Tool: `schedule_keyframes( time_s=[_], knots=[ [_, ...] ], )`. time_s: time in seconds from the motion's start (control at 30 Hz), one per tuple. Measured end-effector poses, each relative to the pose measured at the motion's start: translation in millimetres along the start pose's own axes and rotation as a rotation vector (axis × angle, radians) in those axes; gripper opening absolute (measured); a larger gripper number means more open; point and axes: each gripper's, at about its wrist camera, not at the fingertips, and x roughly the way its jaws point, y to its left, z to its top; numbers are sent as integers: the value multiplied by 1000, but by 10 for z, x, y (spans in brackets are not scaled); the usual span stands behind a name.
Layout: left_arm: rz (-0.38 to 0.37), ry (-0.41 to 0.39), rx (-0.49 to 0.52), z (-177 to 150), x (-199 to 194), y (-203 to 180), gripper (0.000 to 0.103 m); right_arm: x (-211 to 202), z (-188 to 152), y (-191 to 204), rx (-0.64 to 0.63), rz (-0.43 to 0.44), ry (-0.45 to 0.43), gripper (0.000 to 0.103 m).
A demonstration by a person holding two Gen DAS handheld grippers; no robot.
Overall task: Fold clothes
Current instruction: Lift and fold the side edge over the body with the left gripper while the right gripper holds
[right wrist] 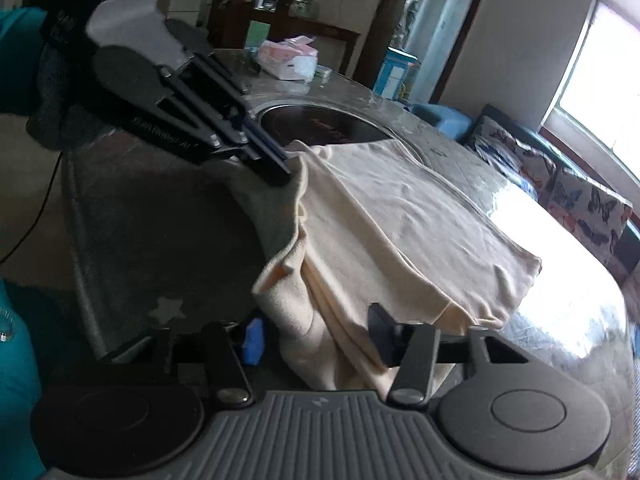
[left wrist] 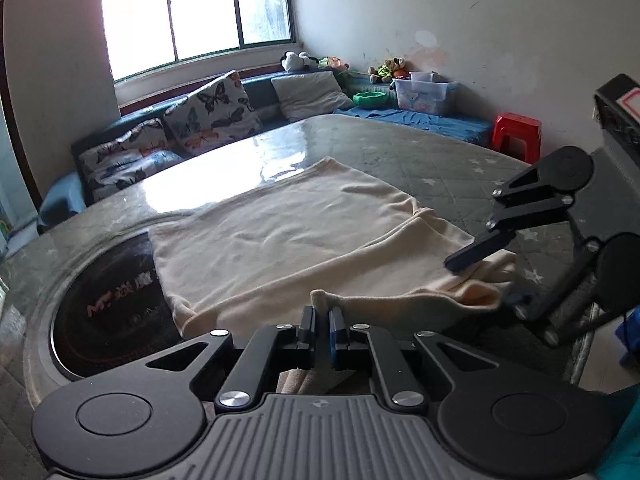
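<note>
A cream garment (left wrist: pixel 288 240) lies spread on the grey table (left wrist: pixel 420 160); it also shows in the right wrist view (right wrist: pixel 400 224). My left gripper (left wrist: pixel 322 320) is shut on the garment's near edge, the cloth pinched between its fingers; it shows in the right wrist view (right wrist: pixel 280 172) holding a raised corner. My right gripper (right wrist: pixel 316 332) is open, its fingers either side of a bunched corner of the garment that hangs over the table's edge. In the left wrist view the right gripper (left wrist: pixel 484 276) straddles that corner at the right.
A black round induction plate (left wrist: pixel 112 304) is set into the table, partly under the garment. A sofa with butterfly cushions (left wrist: pixel 212 112) stands beyond the table. A red stool (left wrist: pixel 516 132) is at the far right. A tissue pack (right wrist: pixel 288 60) lies on the table's far end.
</note>
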Motion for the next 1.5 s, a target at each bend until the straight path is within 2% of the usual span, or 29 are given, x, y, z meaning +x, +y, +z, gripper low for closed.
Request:
schedule_keyframes(
  time_s=[0.07,0.13,0.2,0.27,0.3,0.47,0.5,0.63,0.73,0.97,1.23,1.37,1.5],
  knots=[
    [-1,1,1,-24,-40,9,13,26,27,-105,64,23,5,24],
    [-1,-2,19,-66,-98,-2,15,17,58,-202,113,35,2,19],
    [5,-2,49,-125,-154,-27,21,6,89,-298,162,46,0,18],
    [17,5,80,-193,-188,-64,36,-7,114,-360,185,44,-4,16],
    [24,9,96,-228,-203,-83,38,-12,125,-389,196,43,-6,16],
    [84,26,192,-339,-150,-185,39,-15,141,-453,209,39,-11,16],
    [97,31,210,-353,-124,-201,38,13,144,-429,209,38,-7,16],
    [123,21,247,-380,-92,-215,14,34,128,-376,202,28,-4,16],
    [112,0,231,-348,-173,-215,7,3,119,-345,197,25,-12,12],
    [77,-51,217,-293,-500,-283,6,-268,115,-311,185,32,-55,10],
    [-16,-110,210,-325,-1113,-516,5,-920,42,-92,136,83,-66,9],
    [-3,-134,202,-270,-1153,-521,5,-1138,95,-46,126,74,-86,9],
    [38,-157,180,-128,-1018,-368,5,-1106,205,-138,128,51,-105,9]
  ],
)
